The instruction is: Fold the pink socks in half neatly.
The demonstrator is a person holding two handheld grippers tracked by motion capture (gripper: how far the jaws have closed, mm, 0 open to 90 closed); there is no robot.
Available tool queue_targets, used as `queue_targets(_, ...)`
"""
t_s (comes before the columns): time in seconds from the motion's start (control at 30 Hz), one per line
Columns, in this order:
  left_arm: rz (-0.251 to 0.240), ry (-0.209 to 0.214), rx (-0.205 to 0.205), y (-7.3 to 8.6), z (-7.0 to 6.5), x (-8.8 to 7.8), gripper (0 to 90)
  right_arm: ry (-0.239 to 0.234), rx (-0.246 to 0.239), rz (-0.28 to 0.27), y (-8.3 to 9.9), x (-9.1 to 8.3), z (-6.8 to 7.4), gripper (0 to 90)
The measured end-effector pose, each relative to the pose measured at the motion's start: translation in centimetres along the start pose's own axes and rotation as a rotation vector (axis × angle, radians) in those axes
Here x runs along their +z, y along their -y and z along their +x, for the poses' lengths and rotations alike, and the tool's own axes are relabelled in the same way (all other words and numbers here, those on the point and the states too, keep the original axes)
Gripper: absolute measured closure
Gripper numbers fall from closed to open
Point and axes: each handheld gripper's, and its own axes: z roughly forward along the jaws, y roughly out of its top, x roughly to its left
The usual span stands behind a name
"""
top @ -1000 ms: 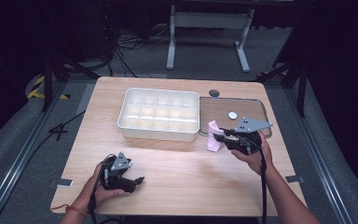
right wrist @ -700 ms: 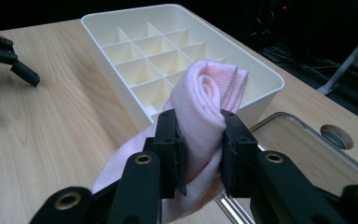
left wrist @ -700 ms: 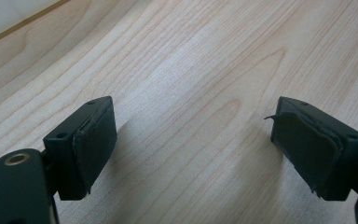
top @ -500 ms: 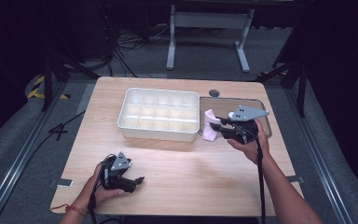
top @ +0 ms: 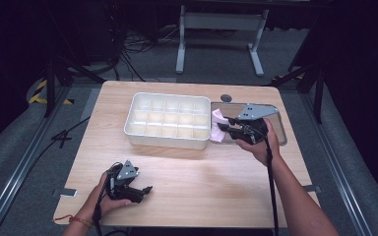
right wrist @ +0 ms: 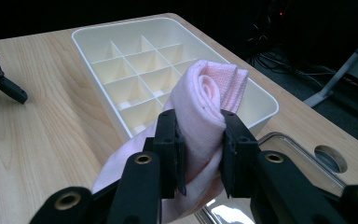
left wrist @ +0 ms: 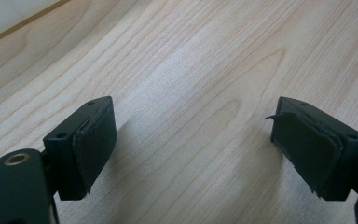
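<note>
Black jaws of your left gripper [top: 145, 189] stand apart and idle at seven o'clock on the table [top: 202, 182]. Farther out, your right gripper [top: 225, 128] pinches the pink rolled cloth [top: 218, 127], roll upright, with the white divided tray [top: 170, 120] just beside it at nine o'clock.

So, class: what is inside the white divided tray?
The white divided tray has empty compartments wherever they show. The pink cloth, clamped in the right gripper, hides part of its near corner.
</note>
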Motion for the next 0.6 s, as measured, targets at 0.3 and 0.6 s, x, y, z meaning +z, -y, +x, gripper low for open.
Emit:
queue_targets(0.3,0.000,0.000,0.000,0.0,0.0,0.0,14.4,-0.013,0.003,0.008,-0.6,1.1,-0.1,71.3)
queue_targets(0.6,0.005,-0.001,0.000,0.0,0.0,0.0,14.4,-0.014,0.000,0.010,-0.9,1.8,-0.1,71.2)
